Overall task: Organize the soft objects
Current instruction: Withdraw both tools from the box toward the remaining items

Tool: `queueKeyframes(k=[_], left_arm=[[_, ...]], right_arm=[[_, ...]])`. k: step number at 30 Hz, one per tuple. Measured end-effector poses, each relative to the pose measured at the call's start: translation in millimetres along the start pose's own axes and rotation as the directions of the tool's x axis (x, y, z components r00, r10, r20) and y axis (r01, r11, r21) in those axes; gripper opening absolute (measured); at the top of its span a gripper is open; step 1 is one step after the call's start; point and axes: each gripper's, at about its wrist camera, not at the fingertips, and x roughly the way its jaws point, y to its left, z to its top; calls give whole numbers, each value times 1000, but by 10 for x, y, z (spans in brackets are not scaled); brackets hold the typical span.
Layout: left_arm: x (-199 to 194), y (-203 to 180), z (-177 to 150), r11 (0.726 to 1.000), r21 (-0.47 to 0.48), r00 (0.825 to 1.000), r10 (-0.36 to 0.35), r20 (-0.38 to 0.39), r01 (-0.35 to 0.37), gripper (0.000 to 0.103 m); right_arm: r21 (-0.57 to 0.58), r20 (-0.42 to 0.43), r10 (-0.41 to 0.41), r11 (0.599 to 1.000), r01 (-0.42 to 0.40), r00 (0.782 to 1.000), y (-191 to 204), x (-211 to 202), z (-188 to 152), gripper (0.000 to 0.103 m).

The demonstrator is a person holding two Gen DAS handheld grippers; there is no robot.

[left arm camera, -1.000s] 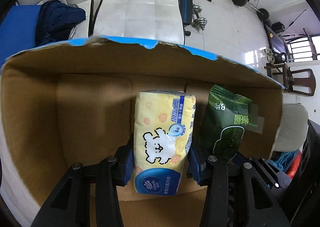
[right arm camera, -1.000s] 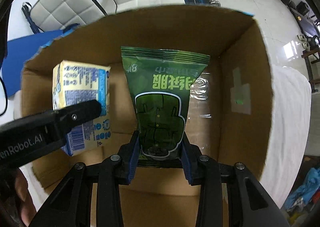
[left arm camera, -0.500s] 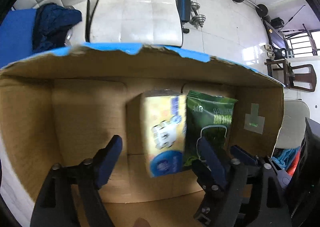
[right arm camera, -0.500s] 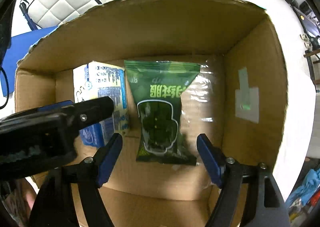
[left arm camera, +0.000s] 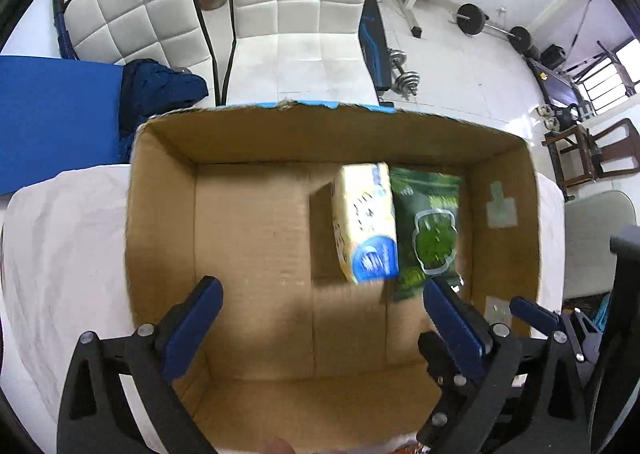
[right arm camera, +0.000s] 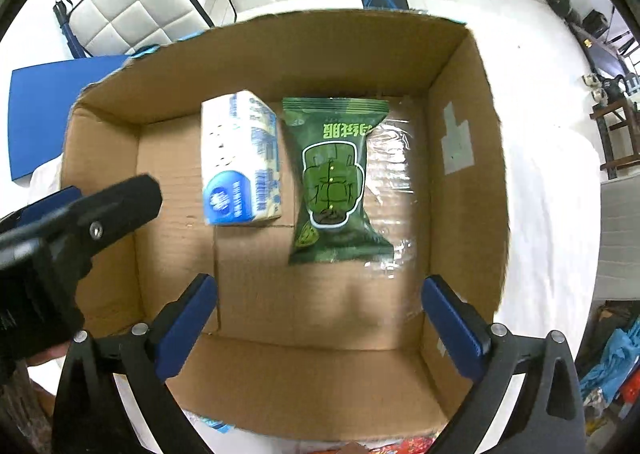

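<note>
An open cardboard box (left arm camera: 160, 213) (right arm camera: 464, 173) stands on a white cloth. Inside it a yellow tissue pack (left arm camera: 366, 223) (right arm camera: 240, 157) lies next to a green snack bag (left arm camera: 430, 230) (right arm camera: 334, 181), the bag on the right. My left gripper (left arm camera: 320, 326) is open and empty above the box's near side. My right gripper (right arm camera: 318, 322) is open and empty above the box, near the green bag's lower end. The left gripper's body shows at the left of the right wrist view (right arm camera: 80, 221).
White padded chairs (left arm camera: 300, 13) stand behind the box. A blue mat (left arm camera: 52, 113) and a dark blue cloth (left arm camera: 156, 89) lie at the back left. Weights and a bench (left arm camera: 472, 17) are on the floor at the back right. A wooden chair (left arm camera: 592, 149) stands at the right.
Both grippers opened and let go of the tissue pack and the green bag, which now lie on the box floor. Both grippers have pulled up and back from the box.
</note>
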Motion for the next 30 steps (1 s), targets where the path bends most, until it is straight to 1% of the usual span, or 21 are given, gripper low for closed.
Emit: queueKeyframes(k=[1, 3, 5, 7, 10, 12, 17, 22, 26, 28, 30], left_arm=[[-36, 9, -37, 1000, 11, 1000, -2, 9, 2, 103], [-172, -39, -131, 999, 37, 999, 16, 41, -18, 103], [-343, -72, -245, 998, 43, 995, 33, 90, -37, 103], [-504, -78, -341, 999, 40, 990, 27, 136, -32, 103], [-750, -75, -516, 999, 36, 979, 29, 202, -37, 103], [-908, -84, -652, 997, 32, 969, 54, 241, -64, 103], [-1188, -116, -957, 994, 36, 949, 89, 303, -105, 103], [-1301, -144, -1186, 995, 23, 950, 82, 303, -93, 103], [-1370, -200, -1371, 997, 13, 951, 72, 301, -79, 103], [-1343, -229, -1451, 997, 11, 956, 73, 282, -80, 103], [-1283, -253, -1579, 997, 13, 964, 72, 257, -78, 103]], right_arm=[[4, 13, -3, 1000, 3, 1000, 26, -48, -58, 103], [6, 41, -2, 1000, 1, 999, 93, -104, -135, 103], [10, 72, -7, 1000, 7, 997, 128, -204, -260, 103], [10, 108, -3, 1000, 2, 994, 129, -353, -390, 103], [13, 174, -16, 1000, 14, 985, 123, -631, -615, 103], [14, 209, -25, 1000, 22, 978, 127, -815, -753, 103], [20, 261, 5, 1000, -11, 965, 128, -1115, -1014, 103], [24, 309, 20, 999, -29, 951, 108, -1374, -1281, 103], [25, 311, 55, 997, -66, 949, 42, -1471, -1448, 103], [40, 288, 74, 995, -89, 955, -46, -1445, -1533, 103], [79, 236, 118, 987, -140, 965, -209, -1361, -1638, 103]])
